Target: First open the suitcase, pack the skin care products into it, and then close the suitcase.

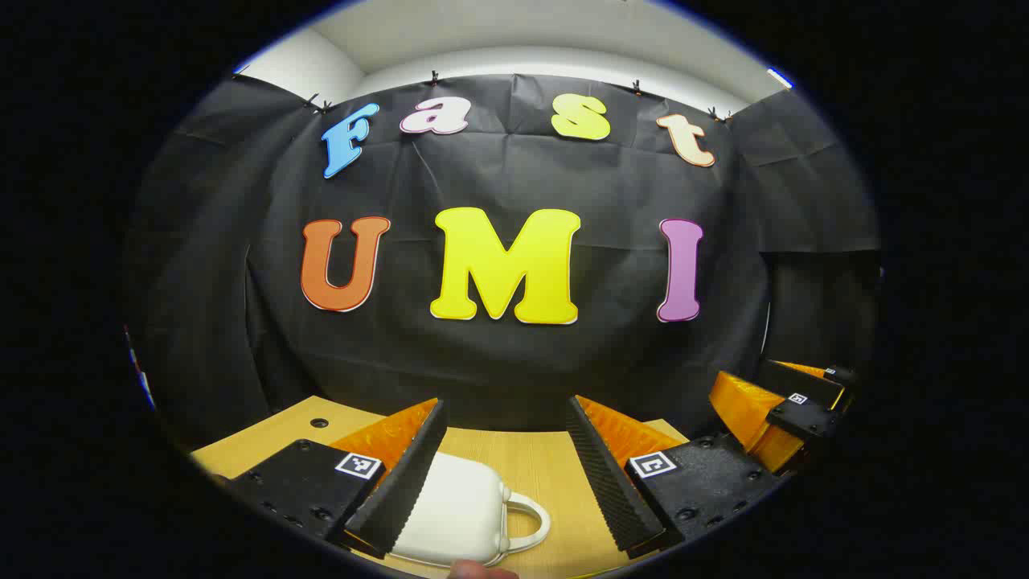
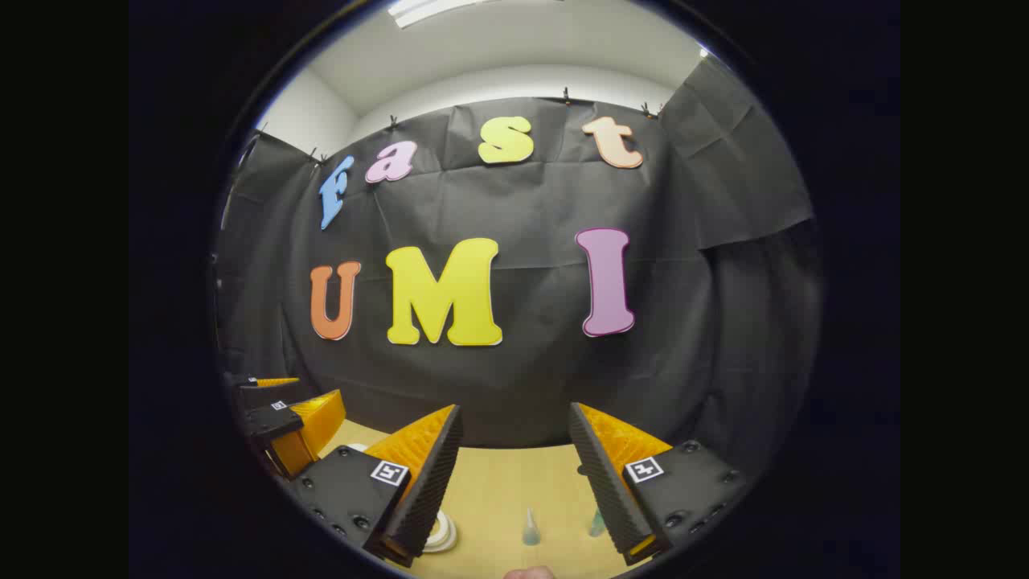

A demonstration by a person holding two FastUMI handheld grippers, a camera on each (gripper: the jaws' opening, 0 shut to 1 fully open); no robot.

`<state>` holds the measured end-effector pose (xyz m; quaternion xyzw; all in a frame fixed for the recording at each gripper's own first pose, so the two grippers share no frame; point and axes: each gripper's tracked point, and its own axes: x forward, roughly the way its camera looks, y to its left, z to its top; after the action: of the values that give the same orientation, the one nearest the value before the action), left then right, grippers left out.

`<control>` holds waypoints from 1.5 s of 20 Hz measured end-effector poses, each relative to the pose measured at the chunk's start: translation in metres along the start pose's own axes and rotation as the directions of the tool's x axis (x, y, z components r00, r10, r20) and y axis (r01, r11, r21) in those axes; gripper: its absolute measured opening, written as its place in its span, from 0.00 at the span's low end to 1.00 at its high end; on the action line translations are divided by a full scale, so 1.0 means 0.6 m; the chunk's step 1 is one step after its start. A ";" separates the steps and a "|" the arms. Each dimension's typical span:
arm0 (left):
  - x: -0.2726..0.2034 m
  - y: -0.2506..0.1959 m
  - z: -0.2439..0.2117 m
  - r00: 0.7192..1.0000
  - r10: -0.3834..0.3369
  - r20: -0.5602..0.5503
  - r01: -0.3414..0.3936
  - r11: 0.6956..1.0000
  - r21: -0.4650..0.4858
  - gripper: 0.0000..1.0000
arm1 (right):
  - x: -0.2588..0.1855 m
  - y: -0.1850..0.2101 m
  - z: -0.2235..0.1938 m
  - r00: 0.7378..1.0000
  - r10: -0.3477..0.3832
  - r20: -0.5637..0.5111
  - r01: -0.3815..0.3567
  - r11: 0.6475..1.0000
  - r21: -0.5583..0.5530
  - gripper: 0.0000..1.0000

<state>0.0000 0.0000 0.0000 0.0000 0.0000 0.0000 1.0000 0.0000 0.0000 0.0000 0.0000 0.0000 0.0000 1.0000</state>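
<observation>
I held both grippers above the wooden table [image 1: 522,458], level and pointing at the black wall cloth, each with its fingers spread wide and nothing between them. My left gripper [image 1: 502,474] looked down past its fingers at the small white suitcase [image 1: 450,515], which lay flat and closed on the table just below and slightly left of the gap between the fingers. Its looped handle [image 1: 526,523] pointed right, toward the middle of that gap, and the case's long side ran away from me, roughly along the fingers' own direction.

My right gripper [image 2: 514,474] hovered over the other part of the table. Below it I could see the skin care products: a small clear cone-topped bottle [image 2: 530,528] standing between the fingers, another small bottle [image 2: 596,524] touching the edge of the right finger in the view, and a white round jar [image 2: 440,533] by the left finger.

Since the suitcase was not yet open, I judged the left gripper the nearer one to it; it had only to drop down and forward to reach the lid's handle side.
</observation>
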 end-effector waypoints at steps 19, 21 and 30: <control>-0.002 -0.040 -0.022 0.998 -0.050 -0.031 0.051 0.998 0.034 0.96 | -0.008 -0.013 -0.012 0.998 0.061 -0.013 -0.062 0.997 -0.040 0.79; -0.003 -0.048 -0.028 0.997 -0.065 -0.041 0.067 0.996 0.052 0.96 | -0.010 -0.021 -0.014 0.998 0.064 -0.012 -0.064 0.997 -0.045 0.79; 0.011 -0.093 -0.160 0.957 -0.182 -0.225 0.235 0.943 0.235 0.97 | -0.017 -0.115 -0.058 0.997 -0.009 -0.071 0.003 0.997 -0.081 0.79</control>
<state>0.0067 -0.0558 -0.0963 0.1309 0.1006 -0.1063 0.9805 -0.0103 -0.0688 -0.0345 -0.0405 0.0355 -0.0029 0.9985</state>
